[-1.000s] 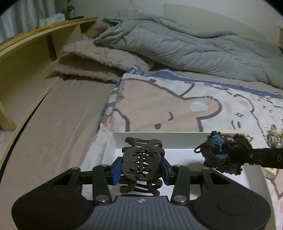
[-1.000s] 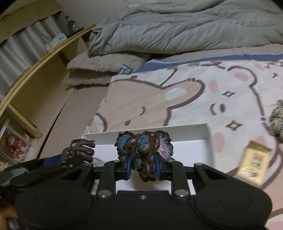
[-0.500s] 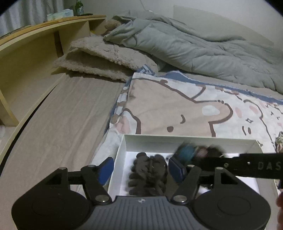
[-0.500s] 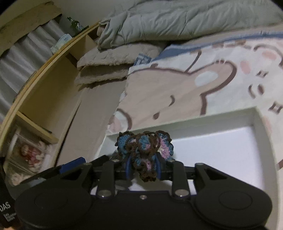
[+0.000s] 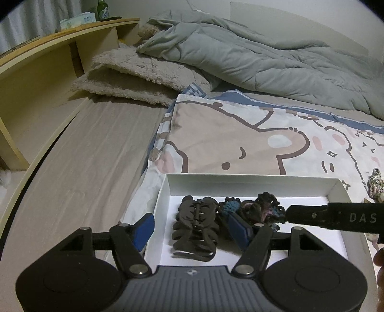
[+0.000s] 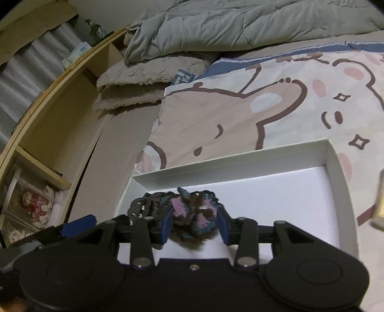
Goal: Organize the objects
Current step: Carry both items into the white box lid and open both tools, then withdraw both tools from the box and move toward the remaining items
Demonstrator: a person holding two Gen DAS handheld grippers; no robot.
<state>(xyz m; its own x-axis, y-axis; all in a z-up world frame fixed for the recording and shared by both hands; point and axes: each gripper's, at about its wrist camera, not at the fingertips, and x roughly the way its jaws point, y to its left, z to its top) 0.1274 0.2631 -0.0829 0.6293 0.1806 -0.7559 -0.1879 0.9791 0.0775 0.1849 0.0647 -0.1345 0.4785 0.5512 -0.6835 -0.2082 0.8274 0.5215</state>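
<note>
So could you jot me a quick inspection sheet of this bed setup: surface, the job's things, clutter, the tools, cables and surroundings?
Surface: cartoon bear bedspread on a bed.
Job's things: white box on the bedspread; dark hair claw clip lying inside it; crocheted hair accessory beside the clip, also in the box.
Clutter: a knitted item and a yellowish packet outside the box, on the right.
Tools: left tool open, pads clear of the clip; right tool opening, the crochet piece between its pads.
Cables: nothing seen.
Surroundings: grey duvet, fuzzy beige blanket, wooden headboard shelf with a green bottle.
</note>
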